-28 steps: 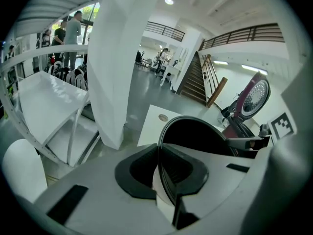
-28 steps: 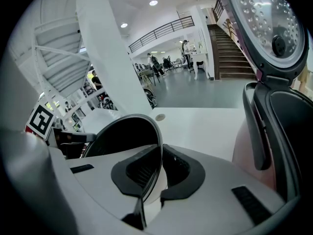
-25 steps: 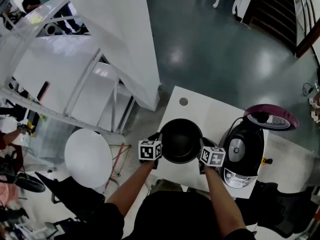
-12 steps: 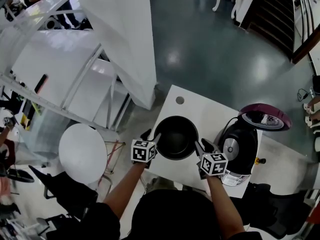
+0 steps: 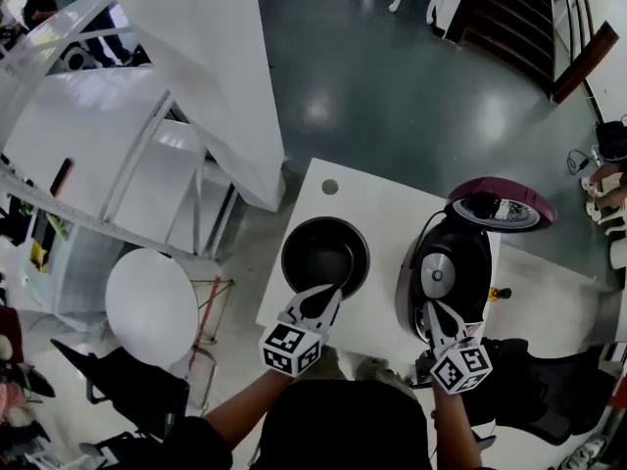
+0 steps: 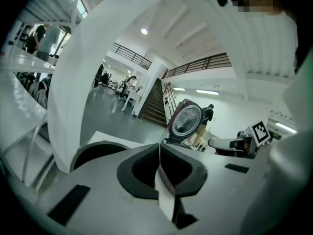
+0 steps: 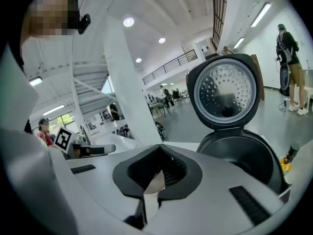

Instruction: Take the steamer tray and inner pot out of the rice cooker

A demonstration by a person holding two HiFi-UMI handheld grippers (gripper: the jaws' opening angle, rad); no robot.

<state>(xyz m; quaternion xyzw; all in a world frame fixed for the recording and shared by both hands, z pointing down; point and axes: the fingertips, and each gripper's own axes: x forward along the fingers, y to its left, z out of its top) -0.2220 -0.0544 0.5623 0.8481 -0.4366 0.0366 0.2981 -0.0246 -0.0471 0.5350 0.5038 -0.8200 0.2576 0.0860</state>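
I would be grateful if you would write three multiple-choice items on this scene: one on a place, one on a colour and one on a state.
1. Where does the inner pot stand?
A) on the white table, beside the rice cooker
B) inside the rice cooker
C) on the floor

2. What colour is the inner pot?
A) red
B) white
C) black

3. How is the rice cooker's lid?
A) shut
B) swung open
C) lying flat on the table

Answers:
1 A: the head view shows the pot on the tabletop, apart from the cooker.
2 C: the pot looks black all over.
3 B: in the right gripper view the lid stands upright, with its dotted inner plate showing.
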